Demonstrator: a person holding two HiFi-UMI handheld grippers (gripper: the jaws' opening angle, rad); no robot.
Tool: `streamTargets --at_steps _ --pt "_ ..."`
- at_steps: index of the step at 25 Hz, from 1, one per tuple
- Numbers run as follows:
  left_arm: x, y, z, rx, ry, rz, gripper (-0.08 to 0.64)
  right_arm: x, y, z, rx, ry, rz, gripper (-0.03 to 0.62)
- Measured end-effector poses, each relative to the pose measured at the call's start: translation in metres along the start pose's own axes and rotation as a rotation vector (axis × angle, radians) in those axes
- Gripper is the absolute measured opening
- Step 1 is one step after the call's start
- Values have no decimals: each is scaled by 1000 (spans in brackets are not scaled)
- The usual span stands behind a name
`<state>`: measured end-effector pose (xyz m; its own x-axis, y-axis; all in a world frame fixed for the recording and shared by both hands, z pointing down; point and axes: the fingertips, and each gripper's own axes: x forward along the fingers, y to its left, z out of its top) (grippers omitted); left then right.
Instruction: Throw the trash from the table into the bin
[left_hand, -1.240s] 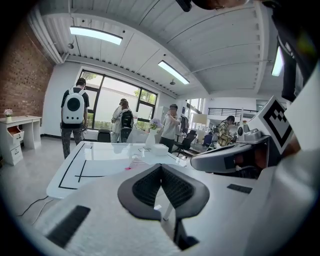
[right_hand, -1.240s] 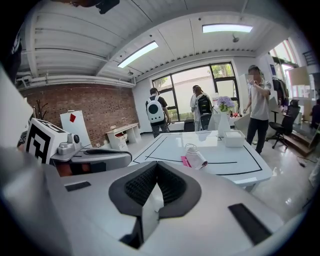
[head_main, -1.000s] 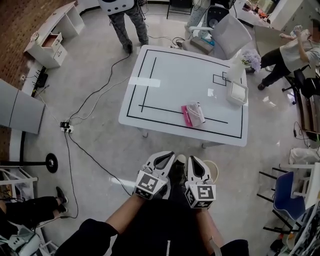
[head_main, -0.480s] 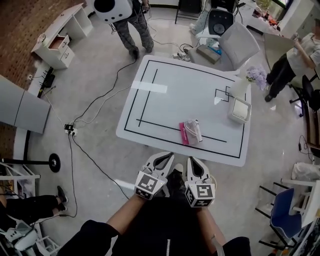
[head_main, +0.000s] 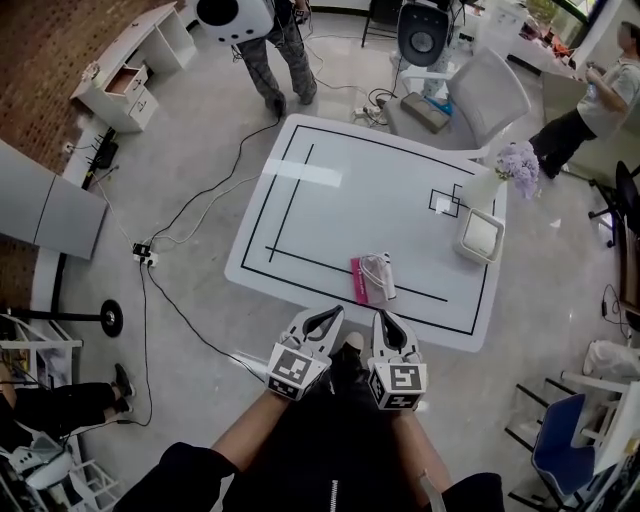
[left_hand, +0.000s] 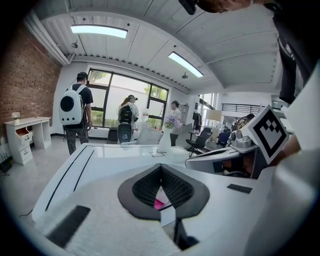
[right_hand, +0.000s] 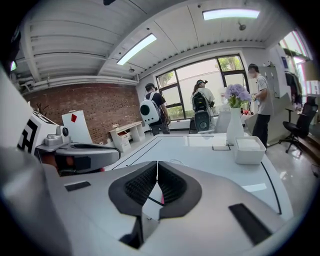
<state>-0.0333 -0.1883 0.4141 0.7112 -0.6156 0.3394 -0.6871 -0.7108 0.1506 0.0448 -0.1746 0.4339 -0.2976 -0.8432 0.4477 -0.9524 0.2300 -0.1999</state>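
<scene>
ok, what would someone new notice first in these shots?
The white table, marked with black tape lines, fills the middle of the head view, a pink-and-white piece of trash lying near its front edge. Below it the left gripper and right gripper sit side by side, both shut and empty. A white box and purple flowers stand at the table's right end.

1. White, pointed shells with black ribbed pads make up the left gripper (head_main: 333, 312) and right gripper (head_main: 384, 318).
2. Each carries a marker cube (head_main: 297, 368), black squares on white.
3. Black short sleeves (head_main: 178, 475); black top.
</scene>
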Motion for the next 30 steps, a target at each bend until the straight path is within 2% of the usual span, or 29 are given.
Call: streamTargets --at_steps 7,11,16,20,27,30 --pt "14 3 -9 0 33 -38 8 17 -15 -8 20 33 -15 11" --pt "19 10 -1 2 39 -29 8 29 -24 -15 29 56 -26 17" --pt "20 14 -7 -7 56 -24 8 42 -34 -23 68 77 -23 100" --pt "20 14 -16 9 69 -43 8 49 -40 -26 75 83 -25 146" --pt "17 18 -19 -3 77 -30 8 61 -45 -34 73 89 -26 247" --pt "14 18 -24 3 81 -29 8 66 -49 -40 72 105 -27 261"
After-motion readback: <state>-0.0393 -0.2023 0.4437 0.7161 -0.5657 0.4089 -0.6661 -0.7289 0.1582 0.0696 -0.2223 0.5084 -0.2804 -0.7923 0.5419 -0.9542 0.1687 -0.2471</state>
